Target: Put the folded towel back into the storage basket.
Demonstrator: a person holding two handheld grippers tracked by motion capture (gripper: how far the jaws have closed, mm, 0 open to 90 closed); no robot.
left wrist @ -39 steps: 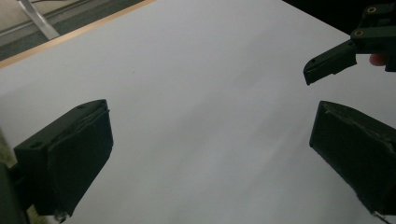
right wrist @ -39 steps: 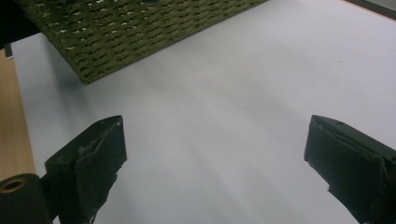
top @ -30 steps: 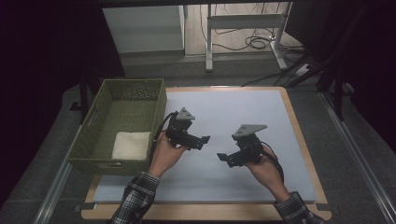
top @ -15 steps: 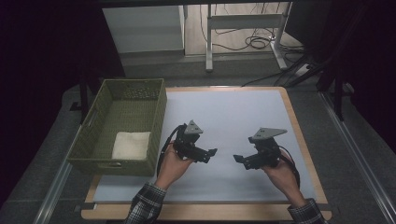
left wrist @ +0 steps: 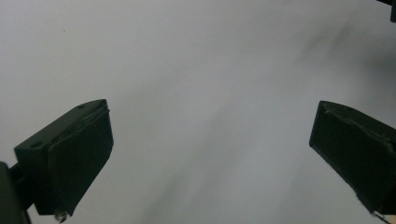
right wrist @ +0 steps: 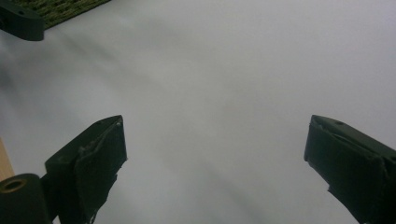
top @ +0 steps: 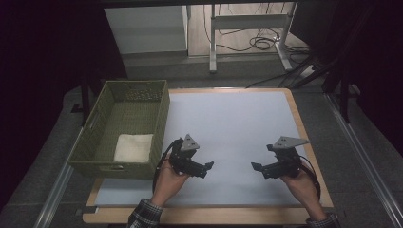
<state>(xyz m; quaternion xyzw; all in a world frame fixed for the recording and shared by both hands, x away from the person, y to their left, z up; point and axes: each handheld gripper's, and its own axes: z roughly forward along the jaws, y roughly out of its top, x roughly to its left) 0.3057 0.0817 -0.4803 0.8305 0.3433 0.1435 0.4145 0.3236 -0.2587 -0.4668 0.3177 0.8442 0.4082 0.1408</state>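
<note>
My left gripper (top: pixel 207 167) hovers over the pale mat near its front left, right of the green woven basket (top: pixel 160 118), and points right. Its jaws stand wide apart with nothing between them; the left gripper (left wrist: pixel 210 158) faces bare mat. My right gripper (top: pixel 256 168) sits near the front right of the mat and points left toward the other one. It is open too, and the right gripper (right wrist: pixel 215 163) holds nothing. A folded white cloth (top: pixel 133 147) lies in the near end of the basket.
The pale mat (top: pixel 228 123) lies on a wooden board (top: pixel 304 137) with a raised edge. Metal rails run along both sides of the table. Beyond the far edge stand table legs (top: pixel 213 42) and loose cables (top: pixel 256 43) on the floor.
Both hands have drawn back toward the near edge and moved apart, the left gripper to the left, the right gripper to the right. Both jaws stayed open.
</note>
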